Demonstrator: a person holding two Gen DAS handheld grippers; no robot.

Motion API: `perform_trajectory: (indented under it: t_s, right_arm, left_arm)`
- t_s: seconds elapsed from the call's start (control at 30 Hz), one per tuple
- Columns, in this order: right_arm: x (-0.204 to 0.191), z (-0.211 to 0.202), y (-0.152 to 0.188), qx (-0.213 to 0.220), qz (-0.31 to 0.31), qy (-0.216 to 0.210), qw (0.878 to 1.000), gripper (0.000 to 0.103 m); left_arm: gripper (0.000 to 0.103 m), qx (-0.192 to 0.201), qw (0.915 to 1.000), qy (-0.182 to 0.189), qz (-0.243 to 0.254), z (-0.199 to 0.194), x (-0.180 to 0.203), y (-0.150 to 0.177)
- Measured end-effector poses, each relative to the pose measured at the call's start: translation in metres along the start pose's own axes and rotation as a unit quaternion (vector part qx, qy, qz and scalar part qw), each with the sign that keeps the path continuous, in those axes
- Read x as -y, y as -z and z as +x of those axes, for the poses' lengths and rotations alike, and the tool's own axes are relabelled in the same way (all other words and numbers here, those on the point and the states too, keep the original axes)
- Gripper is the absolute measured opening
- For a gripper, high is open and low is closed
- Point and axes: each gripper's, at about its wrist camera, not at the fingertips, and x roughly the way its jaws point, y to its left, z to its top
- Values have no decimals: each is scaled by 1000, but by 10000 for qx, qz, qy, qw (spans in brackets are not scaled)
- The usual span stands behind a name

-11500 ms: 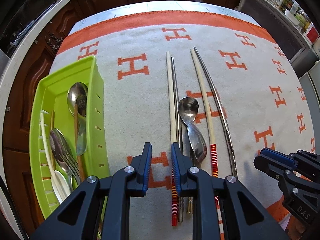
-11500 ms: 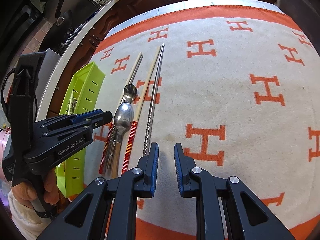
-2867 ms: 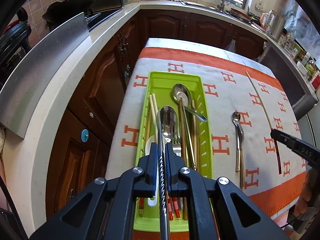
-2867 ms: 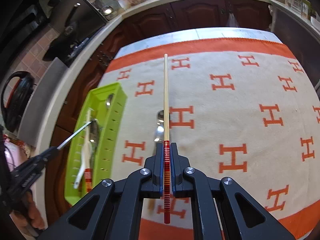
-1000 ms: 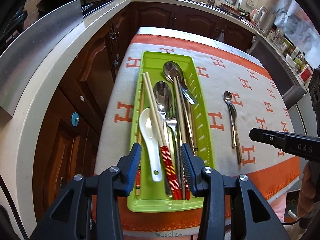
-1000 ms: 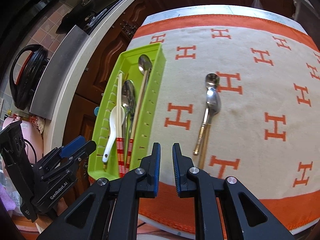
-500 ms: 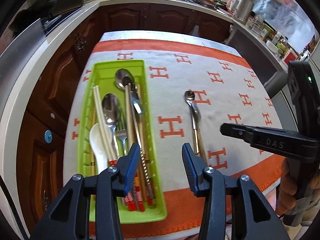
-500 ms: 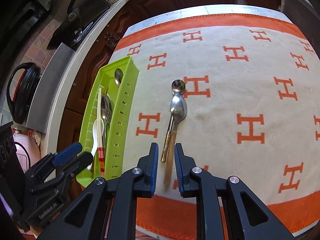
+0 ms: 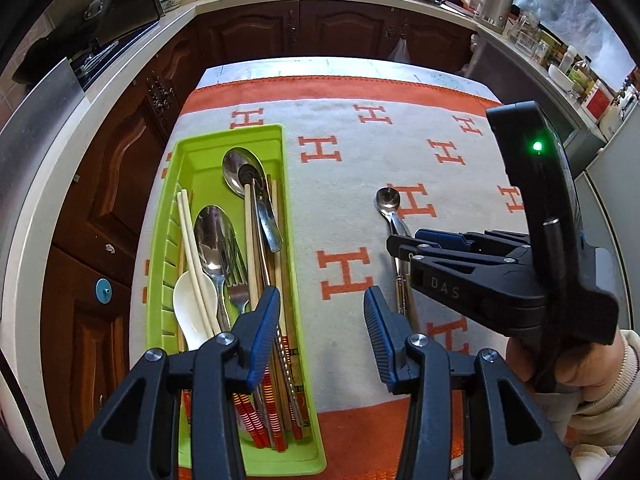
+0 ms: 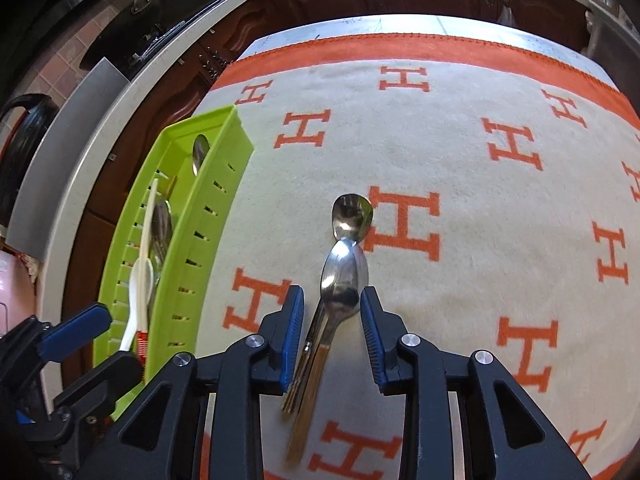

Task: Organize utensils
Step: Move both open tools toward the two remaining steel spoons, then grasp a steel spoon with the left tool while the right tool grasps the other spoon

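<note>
Left view: left claw [image 9: 320, 334] released, empty, above the cloth [image 9: 400, 152]; green tray [image 9: 176, 184] of chopsticks, spoons and a fork just left of it; right claw [image 9: 400, 246] to its right over two loose spoons [image 9: 389, 204].

Right view: right claw [image 10: 331, 334], jaws just opening, straddles the spoons' [image 10: 345, 276] handles, pads not touching; tray [image 10: 200, 216] well left.

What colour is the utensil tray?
Lime green tray, clearest in the left wrist view.
</note>
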Motion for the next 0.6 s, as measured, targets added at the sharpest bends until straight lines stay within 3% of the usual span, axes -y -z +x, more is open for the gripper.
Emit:
perform_trajectory:
  t_s: [0.1,0.4,0.6]
  right_arm:
    - [2,6,-1,11,-19,108,9999,24]
    - [30,-7,4,236,316,-111,9992,8]
    - [56,-14,11,264,569,-374,9973,3]
  left_arm:
    - [42,-30,10000,-11,-1,3,0,-2]
    - [42,-39,9999,130,74,16,15,-20]
    - [42,-119,9982,585,72,40,32,-42]
